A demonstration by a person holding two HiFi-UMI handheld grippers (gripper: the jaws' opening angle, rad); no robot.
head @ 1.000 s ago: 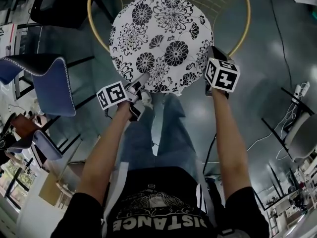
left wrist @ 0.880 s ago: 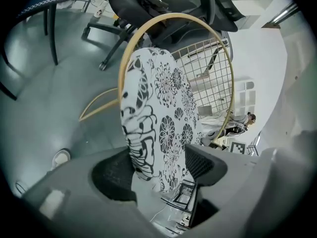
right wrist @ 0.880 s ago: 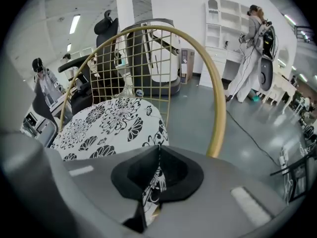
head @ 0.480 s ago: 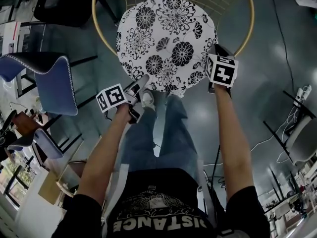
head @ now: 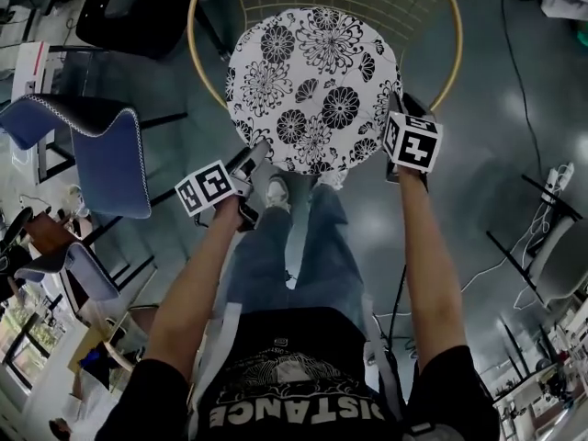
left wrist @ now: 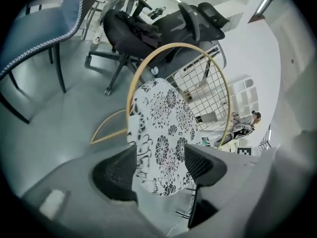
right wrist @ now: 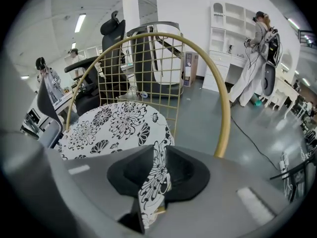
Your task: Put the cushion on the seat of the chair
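The round white cushion (head: 312, 85) with black flowers lies on the seat of the gold wire chair (head: 458, 39). My left gripper (head: 253, 154) is open just off the cushion's near left edge. In the left gripper view the cushion (left wrist: 163, 133) shows beyond the wide jaws (left wrist: 161, 167), untouched. My right gripper (head: 397, 107) is at the cushion's near right edge. Its jaws are opening, and a fold of the cushion's rim (right wrist: 157, 175) still stands between them (right wrist: 156, 170), with a gap on both sides.
A blue chair (head: 101, 150) stands to the left and a black office chair (head: 129, 3) at the back left. My legs and a shoe (head: 276, 191) are right below the seat. Cables (head: 524, 62) run over the floor on the right. A person (right wrist: 257, 58) stands beyond the chair.
My left gripper has drawn back down and left, off the cushion's edge. The right gripper has stayed at the right edge. The cushion now lies flatter and fuller on the seat.
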